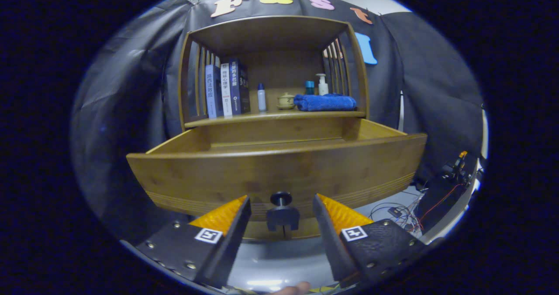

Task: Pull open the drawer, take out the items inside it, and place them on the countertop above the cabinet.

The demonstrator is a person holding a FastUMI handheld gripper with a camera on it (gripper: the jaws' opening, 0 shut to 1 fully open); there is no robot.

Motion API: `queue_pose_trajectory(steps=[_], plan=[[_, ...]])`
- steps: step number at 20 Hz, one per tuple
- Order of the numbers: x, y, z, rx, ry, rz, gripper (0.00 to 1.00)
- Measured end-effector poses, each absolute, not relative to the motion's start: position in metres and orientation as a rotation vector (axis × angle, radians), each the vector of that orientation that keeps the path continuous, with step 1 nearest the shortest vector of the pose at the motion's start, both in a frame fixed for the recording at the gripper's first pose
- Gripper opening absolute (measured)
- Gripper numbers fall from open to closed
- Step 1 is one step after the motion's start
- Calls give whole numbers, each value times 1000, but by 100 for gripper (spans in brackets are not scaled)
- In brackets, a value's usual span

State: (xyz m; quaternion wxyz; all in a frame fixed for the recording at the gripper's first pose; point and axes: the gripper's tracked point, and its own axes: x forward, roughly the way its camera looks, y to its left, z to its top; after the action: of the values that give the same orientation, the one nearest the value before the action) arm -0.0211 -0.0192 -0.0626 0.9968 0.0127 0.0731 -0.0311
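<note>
Tool (282,218) is sitting spread wide, fingers (227,225) flanking the drawer knob (281,210) with a clear gap on each side, nothing pinched. I'm seeing the knob standing between the fingertips, not touching either one.

Gripper view: drawer (279,173) is hanging pulled out toward me, its front panel just ahead of the fingers. I'm looking over the front edge at the back wall and a strip of the drawer floor; can't tell what is lying inside, the front panel is blocking the rest.

Above the drawer, the surface (275,117) of the cabinet (270,29) is carrying a row of things. Three books (227,90) are standing upright at the left against the slatted side. Beside them a small white bottle (261,97) with a blue cap is standing upright. Next comes a small lidded cup (286,100), then a folded blue towel (325,102) lying flat near the right side. Behind the towel a blue-capped jar (309,87) and a white pump bottle (322,84) are standing.

Off to the right, beyond the drawer, loose cables (401,212) are trailing on the floor. A fingertip (293,289) is showing below the fingers.
</note>
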Motion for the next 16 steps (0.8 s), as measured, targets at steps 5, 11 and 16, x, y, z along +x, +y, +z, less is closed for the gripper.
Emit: queue_pose_trajectory(steps=[5, 11, 16], plan=[[-17, -13, -22, 10, 178, -78, 100], [39, -8, 5, -17, 300, -77, 100], [90, 4, -23, -24, 489, -49, 100]])
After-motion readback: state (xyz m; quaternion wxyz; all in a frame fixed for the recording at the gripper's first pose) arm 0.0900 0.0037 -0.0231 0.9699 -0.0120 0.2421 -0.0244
